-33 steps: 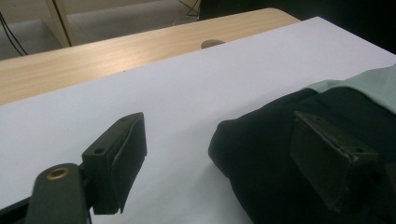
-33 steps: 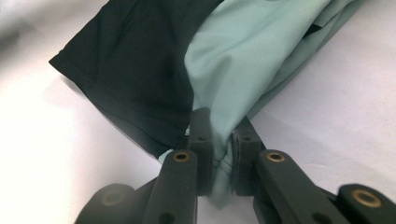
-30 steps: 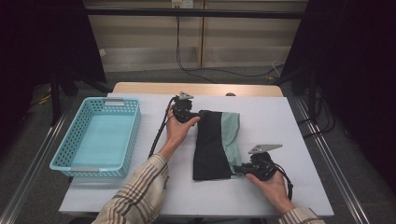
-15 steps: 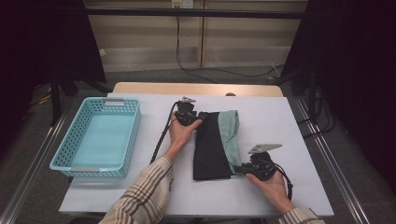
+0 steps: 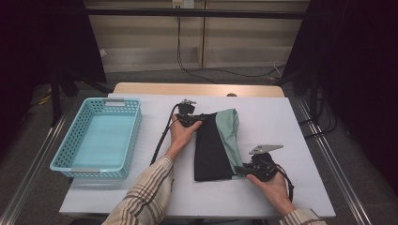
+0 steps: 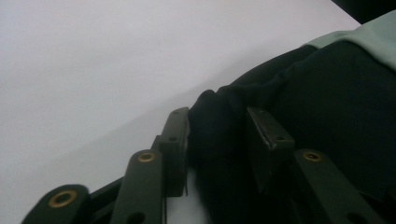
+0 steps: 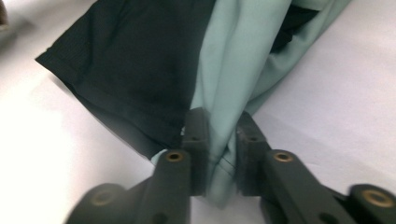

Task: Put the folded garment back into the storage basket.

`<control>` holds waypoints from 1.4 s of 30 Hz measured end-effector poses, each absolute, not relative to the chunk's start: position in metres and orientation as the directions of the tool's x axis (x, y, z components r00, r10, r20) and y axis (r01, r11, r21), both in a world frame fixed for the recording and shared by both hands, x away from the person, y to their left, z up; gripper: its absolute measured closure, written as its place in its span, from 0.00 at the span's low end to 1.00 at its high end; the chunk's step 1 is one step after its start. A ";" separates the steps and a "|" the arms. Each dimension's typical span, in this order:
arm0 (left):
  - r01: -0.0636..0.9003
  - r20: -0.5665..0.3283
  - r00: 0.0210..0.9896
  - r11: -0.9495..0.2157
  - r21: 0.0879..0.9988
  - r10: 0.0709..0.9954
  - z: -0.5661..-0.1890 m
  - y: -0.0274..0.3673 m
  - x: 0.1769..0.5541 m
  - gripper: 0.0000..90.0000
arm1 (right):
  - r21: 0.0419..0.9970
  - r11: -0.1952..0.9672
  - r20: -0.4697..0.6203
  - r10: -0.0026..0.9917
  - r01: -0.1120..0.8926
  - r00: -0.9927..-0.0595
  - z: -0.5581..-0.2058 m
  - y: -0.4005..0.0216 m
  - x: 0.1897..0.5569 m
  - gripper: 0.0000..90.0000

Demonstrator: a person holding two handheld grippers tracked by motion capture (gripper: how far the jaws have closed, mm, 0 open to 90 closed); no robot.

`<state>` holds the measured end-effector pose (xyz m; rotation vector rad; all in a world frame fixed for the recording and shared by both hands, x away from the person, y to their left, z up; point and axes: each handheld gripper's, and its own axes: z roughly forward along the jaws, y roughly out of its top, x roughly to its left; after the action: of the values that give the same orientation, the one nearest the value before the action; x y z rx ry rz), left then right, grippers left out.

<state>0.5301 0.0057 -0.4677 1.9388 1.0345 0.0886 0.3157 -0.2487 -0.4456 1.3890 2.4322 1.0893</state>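
A folded garment (image 5: 213, 145), black with a pale green panel, lies on the white table (image 5: 281, 117) between my two hands. My left gripper (image 5: 191, 121) is at its far left corner, jaws shut on a bunch of the black cloth (image 6: 217, 126). My right gripper (image 5: 240, 169) holds the near right corner, with the jaws pinching the pale green hem (image 7: 219, 154). The black part (image 7: 135, 60) spreads out to the left of that hem in the right gripper view. The garment lies flat, running from far to near.
A light blue plastic basket (image 5: 70, 154) stands on the left part of the table, with nothing in it. A black cable (image 5: 162, 138) trails from the left gripper toward the front edge. Bare table surface lies to the right of the garment.
My left gripper has slid a little to the right along the far edge of the garment. The right gripper has stayed at the near corner.
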 end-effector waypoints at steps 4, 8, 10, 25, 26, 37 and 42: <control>0.584 -0.262 0.672 -0.278 0.763 0.693 -0.466 0.003 0.527 0.79 | 0.636 0.293 0.229 0.812 0.714 -0.537 -0.446 -0.252 0.316 0.69; 0.587 -0.268 0.667 -0.268 0.764 0.695 -0.466 0.002 0.526 0.80 | 0.621 0.283 0.248 0.813 0.731 -0.526 -0.446 -0.251 0.315 0.61; 0.580 -0.263 0.669 -0.269 0.769 0.695 -0.465 0.002 0.525 0.82 | 0.633 0.306 0.241 0.795 0.711 -0.557 -0.447 -0.249 0.316 0.66; 0.566 -0.294 0.680 -0.225 0.793 0.672 -0.458 0.008 0.523 0.84 | 0.686 0.269 0.284 0.757 0.676 -0.589 -0.442 -0.250 0.315 0.92; 0.568 -0.305 0.675 -0.209 0.796 0.672 -0.456 0.007 0.522 0.84 | 0.697 0.269 0.277 0.754 0.665 -0.595 -0.442 -0.251 0.315 0.92; 0.542 -0.294 0.680 -0.189 0.819 0.672 -0.446 0.009 0.517 0.84 | 0.733 0.242 0.271 0.753 0.635 -0.600 -0.433 -0.252 0.311 0.92; 0.511 -0.278 0.697 -0.186 0.839 0.661 -0.439 0.011 0.514 0.85 | 0.745 0.233 0.269 0.752 0.625 -0.601 -0.428 -0.249 0.307 0.92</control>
<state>0.5138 0.0105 -0.4386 1.8451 0.9196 0.1765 0.3075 -0.2493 -0.4283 1.3233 2.3484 1.3069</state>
